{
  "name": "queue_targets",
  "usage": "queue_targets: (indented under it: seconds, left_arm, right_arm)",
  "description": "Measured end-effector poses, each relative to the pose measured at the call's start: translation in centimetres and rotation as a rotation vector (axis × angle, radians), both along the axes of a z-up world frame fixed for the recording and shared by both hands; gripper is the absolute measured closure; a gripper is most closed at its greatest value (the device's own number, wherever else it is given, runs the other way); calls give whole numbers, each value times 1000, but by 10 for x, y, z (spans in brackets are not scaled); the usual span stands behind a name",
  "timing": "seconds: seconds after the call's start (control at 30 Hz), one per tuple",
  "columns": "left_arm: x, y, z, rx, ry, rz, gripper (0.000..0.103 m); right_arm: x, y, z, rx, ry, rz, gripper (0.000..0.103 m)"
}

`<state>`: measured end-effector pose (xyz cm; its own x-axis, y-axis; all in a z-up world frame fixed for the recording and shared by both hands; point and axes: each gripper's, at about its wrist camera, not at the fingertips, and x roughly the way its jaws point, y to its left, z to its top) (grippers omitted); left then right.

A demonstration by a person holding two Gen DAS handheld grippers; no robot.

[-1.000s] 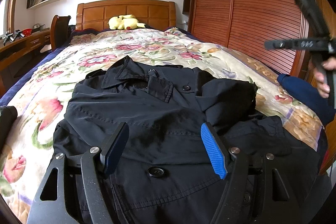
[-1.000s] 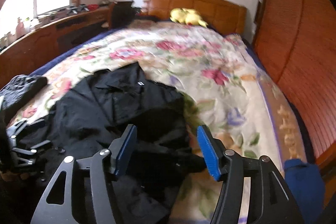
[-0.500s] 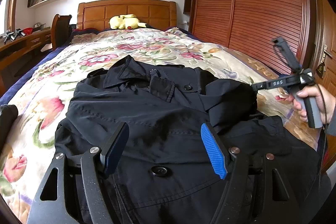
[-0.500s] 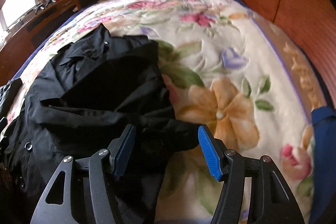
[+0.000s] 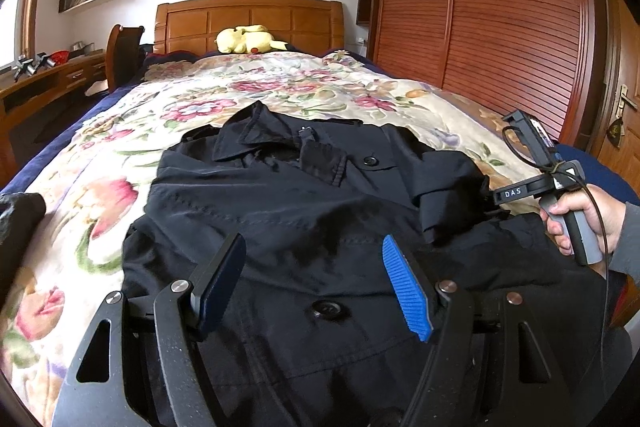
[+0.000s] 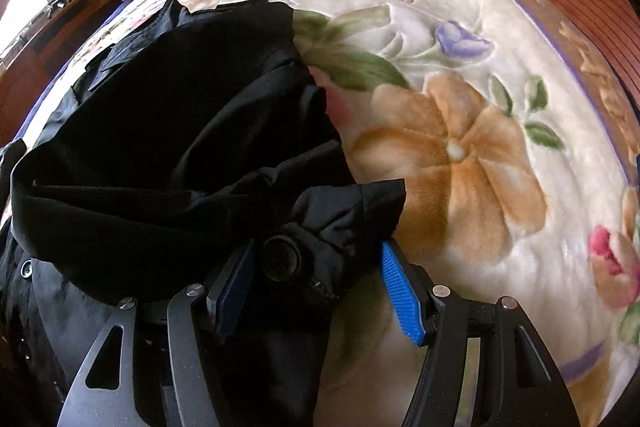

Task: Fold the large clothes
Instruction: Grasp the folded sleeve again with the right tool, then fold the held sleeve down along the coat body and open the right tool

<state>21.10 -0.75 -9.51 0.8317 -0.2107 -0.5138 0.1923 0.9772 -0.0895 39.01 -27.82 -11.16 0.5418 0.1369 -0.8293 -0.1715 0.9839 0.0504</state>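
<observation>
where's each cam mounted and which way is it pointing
Left wrist: sits on the left tongs, low over the black coat, facing up the bed toward the wooden headboard; open fingers frame the view, and the person's right hand shows at right.
Right wrist: sits on the right tongs, tilted steeply down at the coat's sleeve cuff and the floral blanket; only its own open fingers show.
Shared: coat, blanket, yellow plush toy.
</observation>
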Motion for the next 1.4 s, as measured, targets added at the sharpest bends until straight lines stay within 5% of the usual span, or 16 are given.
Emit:
queue_targets:
  seconds: [0.07,0.3,0.53,0.9,1.4]
  left_arm:
    - [-4,6,1,8,-5,14,31]
    - [-15,23,0,26,-2,58,31]
    - [-37,37,12,39,-33,71,31]
    - [-64,62,28,24,-74,100,31]
    - [-77,84,39,-3,-93,115,31]
  right_arm:
    - [0,1,0,-12,-6,10,39]
    - [-22,22,18,-103,-103,97,79]
    - [-57,49,71,-27,-256,151,82]
    - [-123,111,112,8,-321,325,82]
    - [-185,149,74,91,-200,434,82]
